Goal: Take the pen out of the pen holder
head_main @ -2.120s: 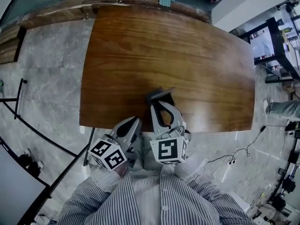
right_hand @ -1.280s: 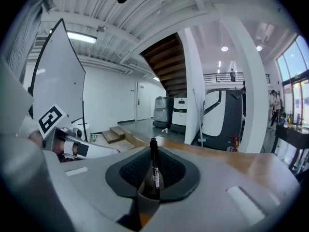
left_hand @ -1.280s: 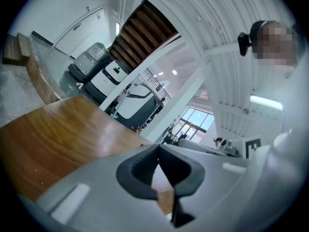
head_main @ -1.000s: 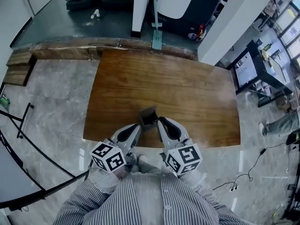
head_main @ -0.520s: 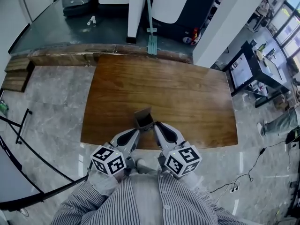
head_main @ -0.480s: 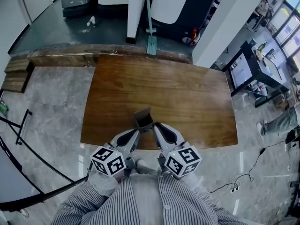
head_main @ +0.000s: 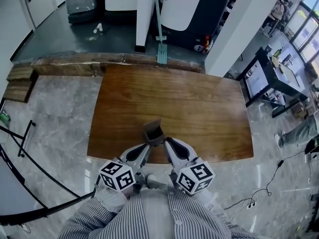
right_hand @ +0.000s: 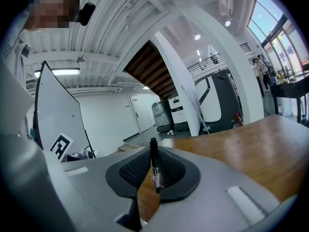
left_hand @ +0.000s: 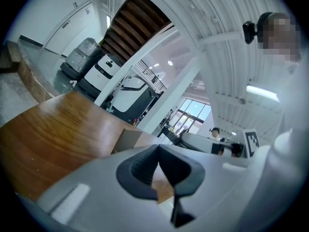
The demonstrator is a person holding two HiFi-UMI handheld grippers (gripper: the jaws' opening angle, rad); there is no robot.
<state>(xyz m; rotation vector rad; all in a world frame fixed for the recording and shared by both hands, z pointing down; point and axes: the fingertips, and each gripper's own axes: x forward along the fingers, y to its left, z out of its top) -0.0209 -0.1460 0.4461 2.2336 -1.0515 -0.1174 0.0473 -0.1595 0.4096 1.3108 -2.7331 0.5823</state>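
One thin pen (right_hand: 154, 170) stands pinched upright between the right tool's (head_main: 167, 140) pads, apparently out of the holder (head_main: 153, 132) just ahead of its tip. The left tool (left_hand: 158, 153) is closed and empty. Rolling the wrist could pivot the pen loose onto the surface (head_main: 199, 103).

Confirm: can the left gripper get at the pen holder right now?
Likely yes: the pen holder stands just ahead of the left gripper, nothing between them. Its jaws are together, so they'd need opening first.
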